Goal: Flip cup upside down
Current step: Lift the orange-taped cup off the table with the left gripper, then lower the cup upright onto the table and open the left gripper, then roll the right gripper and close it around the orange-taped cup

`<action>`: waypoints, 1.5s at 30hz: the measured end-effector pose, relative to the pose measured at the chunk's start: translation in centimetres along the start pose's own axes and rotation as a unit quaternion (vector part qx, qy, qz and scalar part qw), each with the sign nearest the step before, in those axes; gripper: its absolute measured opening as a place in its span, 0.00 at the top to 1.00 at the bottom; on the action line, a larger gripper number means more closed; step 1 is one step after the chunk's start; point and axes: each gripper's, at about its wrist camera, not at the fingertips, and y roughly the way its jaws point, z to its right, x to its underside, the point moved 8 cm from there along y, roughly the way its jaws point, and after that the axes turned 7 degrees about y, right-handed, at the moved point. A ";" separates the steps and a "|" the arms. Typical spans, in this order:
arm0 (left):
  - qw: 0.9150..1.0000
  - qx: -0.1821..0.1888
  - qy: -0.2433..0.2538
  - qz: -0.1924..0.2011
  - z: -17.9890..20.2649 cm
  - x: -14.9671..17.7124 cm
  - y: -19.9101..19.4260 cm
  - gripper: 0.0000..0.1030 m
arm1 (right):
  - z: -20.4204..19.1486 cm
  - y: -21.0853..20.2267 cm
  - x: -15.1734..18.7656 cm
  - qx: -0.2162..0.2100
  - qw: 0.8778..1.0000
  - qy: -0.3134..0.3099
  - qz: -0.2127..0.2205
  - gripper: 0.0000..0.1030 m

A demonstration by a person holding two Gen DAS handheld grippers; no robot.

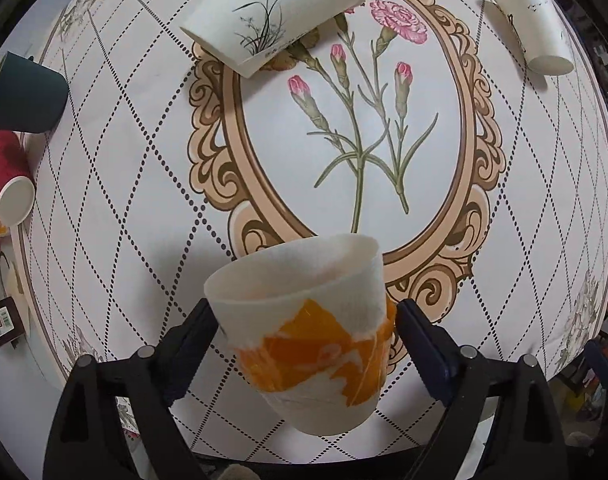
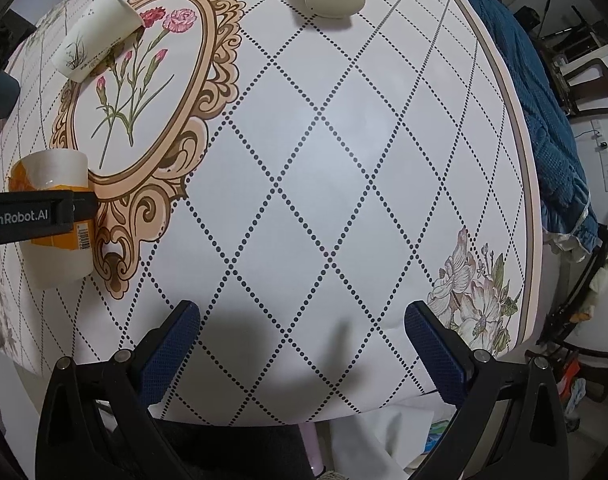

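Item 1: left gripper, its 2 black fingers pressed against opposite sides of the orange-and-white cup, clamped at mid-wall, probably so the cup can turn about that line. The cup's mouth faces up and away from the camera; the right wrist view suggests its base is on or just above the patterned tablecloth, beside the oval floral frame. Flip judged not yet done.
Item 2: right gripper, jaws spread wide, nothing between them, hanging above bare cloth well apart from the cup, likely kept clear.
Item 3: white grass-print cup, tilted.
Item 4: plain white cup.
Item 5: dark teal cup.
Item 6: red cup.
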 end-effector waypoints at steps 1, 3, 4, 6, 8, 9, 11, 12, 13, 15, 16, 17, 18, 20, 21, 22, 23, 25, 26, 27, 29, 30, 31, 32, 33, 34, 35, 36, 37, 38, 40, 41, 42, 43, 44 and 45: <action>1.000 0.000 -0.001 0.001 0.0 0.0 -0.1 0.12 | 0.0 0.0 0.0 0.000 1.000 0.000 0.000 0.00; 1.000 0.001 -0.001 0.003 0.1 0.2 -0.5 0.12 | 0.0 -0.1 0.0 0.000 1.000 0.001 0.001 0.00; 1.000 0.001 -0.003 0.005 0.1 0.2 -0.7 0.12 | 0.1 -0.1 0.1 0.000 1.000 0.002 0.001 0.00; 1.000 0.005 -0.004 0.007 0.2 0.4 -1.3 0.12 | 0.1 -0.2 0.1 -0.002 1.000 0.004 0.002 0.00; 1.000 0.004 -0.007 0.013 -0.2 0.8 -2.3 0.12 | 0.2 -0.5 0.2 -0.004 1.000 0.005 0.004 0.00; 1.000 0.007 -0.008 0.015 -0.2 1.1 -2.8 0.12 | 0.2 -0.6 0.2 -0.005 1.000 0.006 0.005 0.00; 1.000 0.005 -0.012 0.024 -0.4 1.6 -3.9 0.12 | 0.2 -1.1 0.3 -0.009 1.000 0.006 0.009 0.00; 0.999 0.005 -0.013 0.029 -0.5 2.0 -4.6 0.12 | 0.1 -1.4 0.3 -0.013 1.000 0.006 0.011 0.00; 0.999 0.004 -0.017 0.035 -0.7 2.5 -5.4 0.12 | 0.0 -1.8 0.3 -0.016 1.000 0.006 0.014 0.00; 0.999 -0.003 -0.023 0.046 -1.2 3.6 -6.8 0.12 | -0.2 -2.6 0.4 -0.026 0.999 0.003 0.020 0.00; 0.998 -0.010 -0.029 0.054 -1.6 4.3 -7.6 0.12 | -0.5 -3.1 0.5 -0.031 0.999 0.002 0.023 0.00; 0.998 -0.012 -0.034 0.060 -2.0 4.9 -8.3 0.12 | -0.7 -3.6 0.6 -0.037 0.999 0.000 0.027 0.00; 0.997 -0.016 -0.039 0.065 -2.4 5.8 -8.9 0.12 | -0.9 -4.1 0.9 -0.043 0.999 -0.002 0.031 0.00; 0.996 -0.025 -0.048 0.076 -3.4 7.0 -10.0 0.12 | -1.4 -5.2 1.2 -0.058 0.998 -0.008 0.038 0.00; 0.995 -0.029 -0.052 0.082 -3.8 7.6 -10.5 0.12 | -1.7 -5.9 1.5 -0.063 0.997 -0.011 0.043 0.00; 0.994 -0.033 -0.055 0.088 -4.4 8.2 -10.9 0.12 | -2.0 -6.4 1.7 -0.067 0.996 -0.015 0.047 0.00; 0.994 -0.034 -0.057 0.092 -4.8 8.7 -11.1 0.12 | -2.4 -7.0 2.0 -0.071 0.996 -0.019 0.051 0.00; 0.993 -0.038 -0.063 0.097 -6.0 10.1 -11.7 0.12 | -3.3 -8.1 2.4 -0.079 0.995 -0.022 0.055 0.00; 0.992 -0.039 -0.064 0.099 -6.3 10.2 -11.8 0.12 | -3.5 -8.6 2.6 -0.083 0.995 -0.022 0.057 0.00; 0.992 -0.041 -0.066 0.102 -6.8 10.5 -11.9 0.12 | -3.9 -9.2 2.8 -0.087 0.994 -0.021 0.060 0.00; 0.991 -0.043 -0.071 0.108 -7.8 11.2 -12.5 0.12 | -4.4 -9.9 3.0 -0.092 0.994 -0.019 0.065 0.00; 0.991 -0.041 -0.072 0.109 -8.4 11.4 -12.6 0.12 | -4.7 -10.2 3.1 -0.094 0.993 -0.017 0.066 0.00; 0.990 -0.041 -0.075 0.109 -9.1 11.7 -12.5 0.12 | -5.1 -10.6 3.1 -0.098 0.993 -0.014 0.067 0.00; 0.990 -0.040 -0.076 0.109 -9.7 11.9 -12.5 0.12 | -5.4 -10.8 3.2 -0.099 0.993 -0.012 0.067 0.00; 0.990 -0.037 -0.079 0.108 -10.4 12.1 -12.4 0.12 | -5.9 -11.0 3.2 -0.099 0.993 -0.009 0.067 0.00; 0.990 -0.035 -0.081 0.109 -11.0 12.2 -12.3 0.12 | -6.4 -11.1 3.2 -0.100 0.993 -0.007 0.065 0.00; 0.990 -0.034 -0.083 0.109 -11.4 12.3 -12.3 0.12 | -6.9 -11.2 3.2 -0.102 0.993 -0.005 0.063 0.00; 0.990 -0.031 -0.085 0.109 -12.0 12.3 -12.1 0.12 | -7.5 -11.3 3.2 -0.102 0.993 -0.005 0.062 0.00; 0.990 -0.025 -0.088 0.111 -12.7 12.3 -12.1 0.12 | -8.0 -11.4 3.1 -0.099 0.993 -0.008 0.063 0.00; 0.989 -0.014 -0.088 0.120 -12.9 12.2 -12.1 0.12 | -8.7 -11.5 3.1 -0.095 0.993 -0.012 0.063 0.00; 0.988 -0.012 -0.088 0.123 -13.9 12.1 -11.8 0.12 | -9.9 -11.7 3.1 -0.094 0.993 -0.019 0.062 0.00; 0.988 -0.012 -0.089 0.123 -14.4 12.1 -11.5 0.12 | -10.5 -11.8 3.2 -0.092 0.994 -0.027 0.061 0.00; 0.988 -0.011 -0.092 0.121 -14.8 12.2 -11.1 0.12 | -11.2 -11.9 3.1 -0.084 0.994 -0.042 0.062 0.00; 0.988 -0.010 -0.099 0.116 -15.2 12.3 -10.7 0.12 | -11.8 -11.9 3.0 -0.073 0.993 -0.060 0.064 0.00; 0.988 -0.005 -0.104 0.113 -15.5 12.4 -10.4 0.12 | -12.4 -12.0 2.8 -0.062 0.992 -0.082 0.067 0.00; 0.988 -0.002 -0.111 0.109 -16.0 12.5 -9.7 0.11 | -13.1 -12.1 2.6 -0.049 0.990 -0.112 0.072 0.00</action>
